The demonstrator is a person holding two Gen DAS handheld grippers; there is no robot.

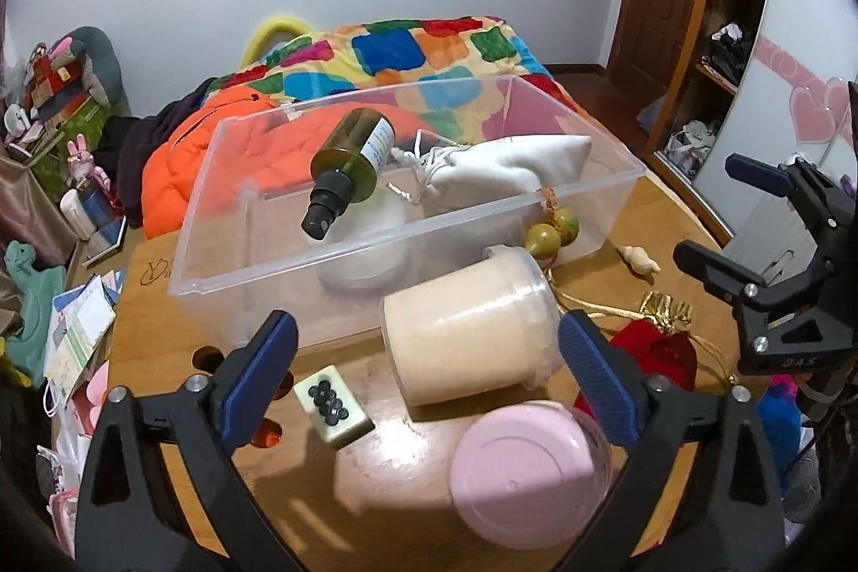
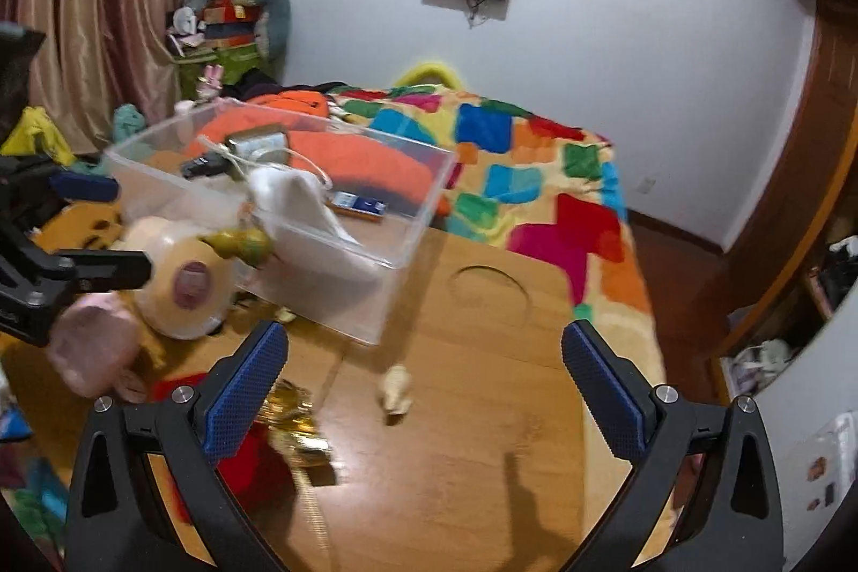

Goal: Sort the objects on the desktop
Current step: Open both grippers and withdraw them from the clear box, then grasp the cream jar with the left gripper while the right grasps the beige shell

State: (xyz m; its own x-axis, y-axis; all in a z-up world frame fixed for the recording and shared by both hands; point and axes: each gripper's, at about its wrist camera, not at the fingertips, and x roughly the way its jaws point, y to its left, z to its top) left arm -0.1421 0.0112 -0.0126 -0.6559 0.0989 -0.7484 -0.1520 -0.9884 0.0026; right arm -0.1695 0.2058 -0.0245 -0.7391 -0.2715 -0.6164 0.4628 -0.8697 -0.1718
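My wooden tabletop (image 1: pixel 375 475) carries everything to be sorted. Largest on it is the clear rectangular plastic bin (image 1: pixel 225 261), standing toward the far edge; inside lie an olive-green glass spray bottle with a black nozzle (image 1: pixel 348 164), tilted with the nozzle toward me, and a white drawstring cloth pouch (image 1: pixel 509 164). A pair of small green-yellow gourd charms (image 1: pixel 552 234) hangs over the bin's near wall.

Just in front of the bin lies a cream-coloured cylindrical jar (image 1: pixel 466 331) on its side, and nearer to me a pink-lidded round jar (image 1: pixel 525 465), also on its side. To their right rests a red fabric pouch with gold trim and cord (image 1: pixel 659 347). Left of the cream jar sits a pale mahjong tile with dark circles (image 1: pixel 332 406). A small beige carved figurine (image 2: pixel 396 390) lies alone on bare wood, right of the bin.

My left gripper (image 1: pixel 429 384) has its blue-padded jaws spread wide, the cream jar between them but untouched by either pad. My right gripper (image 2: pixel 423 390) is likewise spread wide and holds nothing, with the figurine lying between its fingers' line on the table.
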